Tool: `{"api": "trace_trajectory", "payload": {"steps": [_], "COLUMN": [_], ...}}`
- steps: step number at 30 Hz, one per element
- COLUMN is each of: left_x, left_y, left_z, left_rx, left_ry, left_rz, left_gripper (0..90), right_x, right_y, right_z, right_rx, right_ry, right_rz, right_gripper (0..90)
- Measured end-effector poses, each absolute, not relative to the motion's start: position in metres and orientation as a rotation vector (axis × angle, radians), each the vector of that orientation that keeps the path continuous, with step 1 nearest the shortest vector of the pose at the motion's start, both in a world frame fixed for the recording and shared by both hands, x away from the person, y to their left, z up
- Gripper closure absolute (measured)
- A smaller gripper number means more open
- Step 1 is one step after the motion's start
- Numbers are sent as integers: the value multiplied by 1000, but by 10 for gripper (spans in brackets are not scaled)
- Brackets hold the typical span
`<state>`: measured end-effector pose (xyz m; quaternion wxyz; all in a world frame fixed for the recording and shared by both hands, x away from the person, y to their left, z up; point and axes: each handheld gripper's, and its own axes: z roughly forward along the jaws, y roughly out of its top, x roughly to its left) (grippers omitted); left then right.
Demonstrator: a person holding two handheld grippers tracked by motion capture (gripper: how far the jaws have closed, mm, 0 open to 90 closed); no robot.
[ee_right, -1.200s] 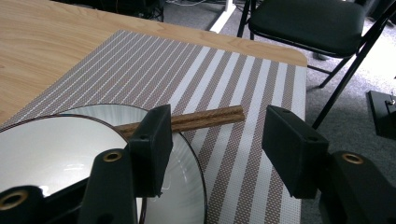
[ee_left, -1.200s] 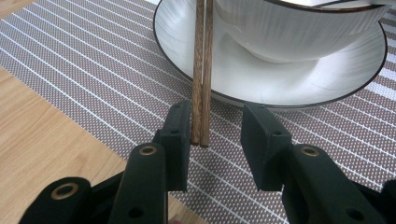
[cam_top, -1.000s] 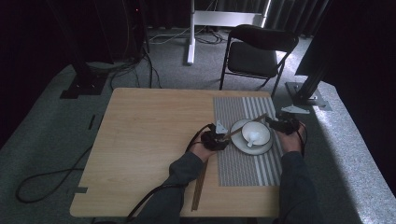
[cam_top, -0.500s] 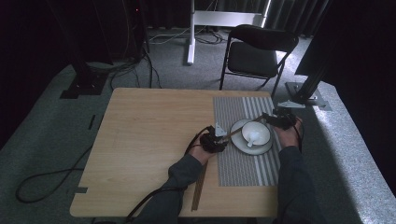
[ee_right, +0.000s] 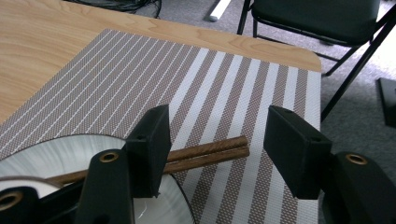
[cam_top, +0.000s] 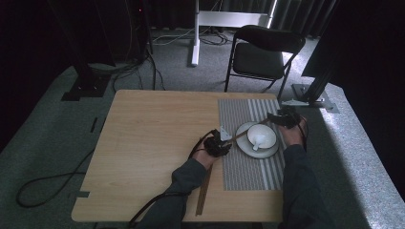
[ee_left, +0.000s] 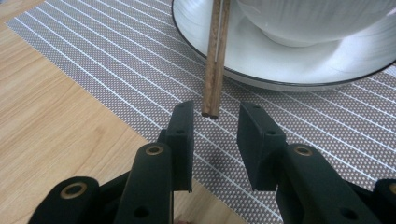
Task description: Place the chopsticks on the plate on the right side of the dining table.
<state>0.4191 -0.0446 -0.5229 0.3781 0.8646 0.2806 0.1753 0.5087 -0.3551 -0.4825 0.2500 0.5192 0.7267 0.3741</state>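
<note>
A pair of brown chopsticks (cam_top: 246,131) lies across the rim of a white plate (cam_top: 243,147) on the striped placemat (cam_top: 248,169). A white bowl (cam_top: 262,135) with a white spoon in it stands on the plate. My left gripper (cam_top: 220,142) sits low at the mat's left edge. Its jaws have just been closing and stand open, with the near chopstick ends (ee_left: 212,109) between their tips, untouched. My right gripper (cam_top: 282,118) is beyond the plate, open. The far chopstick ends (ee_right: 210,151) lie on the mat (ee_right: 196,79) between its pads.
The wooden table (cam_top: 153,133) is bare to the left of the mat. A thin dark strip (cam_top: 204,188) lies near the front edge beside the left forearm. A black folding chair (cam_top: 262,52) stands behind the table's far right corner.
The right hand has shifted a little leftward and toward the table's far side. The left hand stays in place at the mat's left edge.
</note>
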Motion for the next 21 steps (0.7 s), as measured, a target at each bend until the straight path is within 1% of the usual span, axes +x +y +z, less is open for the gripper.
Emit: {"api": "trace_trajectory", "payload": {"steps": [10, 21], "left_x": [423, 425], "left_y": [-47, -50], "left_z": [-522, -521], "left_rx": [2212, 2222], "left_ry": [743, 743], "left_rz": [449, 450], "left_gripper": [681, 726], "right_x": [523, 531], "right_y": [-350, -351], "right_z": [-491, -500], "right_rx": [1454, 1517], "right_ry": [2005, 2006], "right_rz": [988, 935], "right_gripper": [391, 391]}}
